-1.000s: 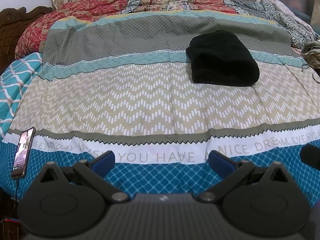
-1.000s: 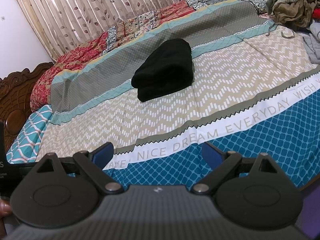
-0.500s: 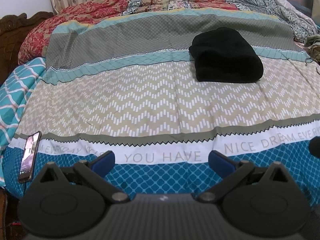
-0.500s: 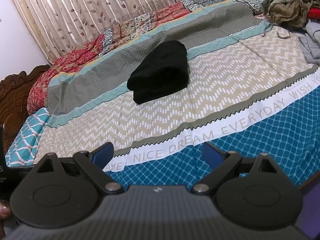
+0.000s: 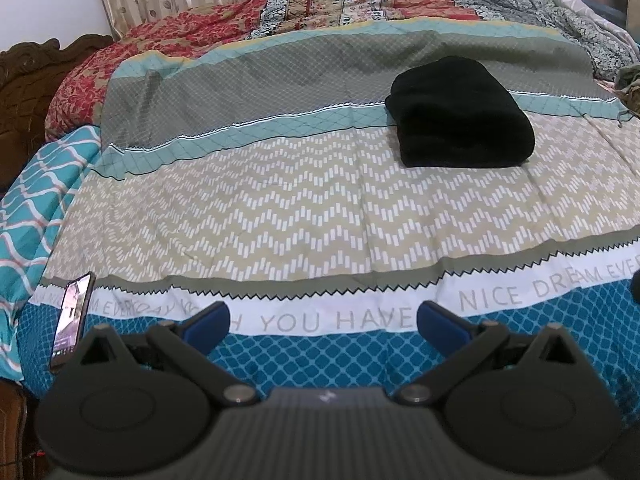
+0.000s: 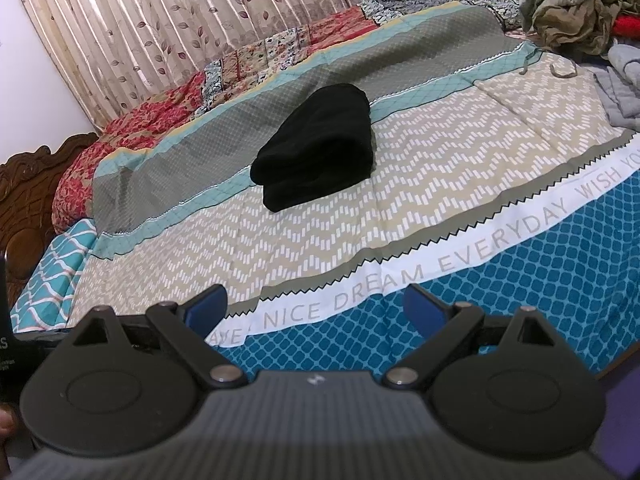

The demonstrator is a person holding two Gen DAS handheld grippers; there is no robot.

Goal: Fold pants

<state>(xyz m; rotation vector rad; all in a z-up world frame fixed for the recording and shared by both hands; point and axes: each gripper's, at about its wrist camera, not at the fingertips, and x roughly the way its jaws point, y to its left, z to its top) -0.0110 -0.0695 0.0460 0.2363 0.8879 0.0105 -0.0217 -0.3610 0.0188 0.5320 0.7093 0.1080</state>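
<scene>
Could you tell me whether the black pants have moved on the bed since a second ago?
No. The pants still straddle the same teal stripe of the bedspread; only the cameras shifted.

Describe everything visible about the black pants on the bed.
The black pants are already folded into a thick, compact bundle with rounded edges, of soft, matte, plain fabric. They lie flat on the patterned bedspread, straddling the teal stripe and the beige zigzag band, toward the far side of the bed. Only the bedspread touches them; both grippers are open and well short of them. No waistband or leg details can be made out.
</scene>
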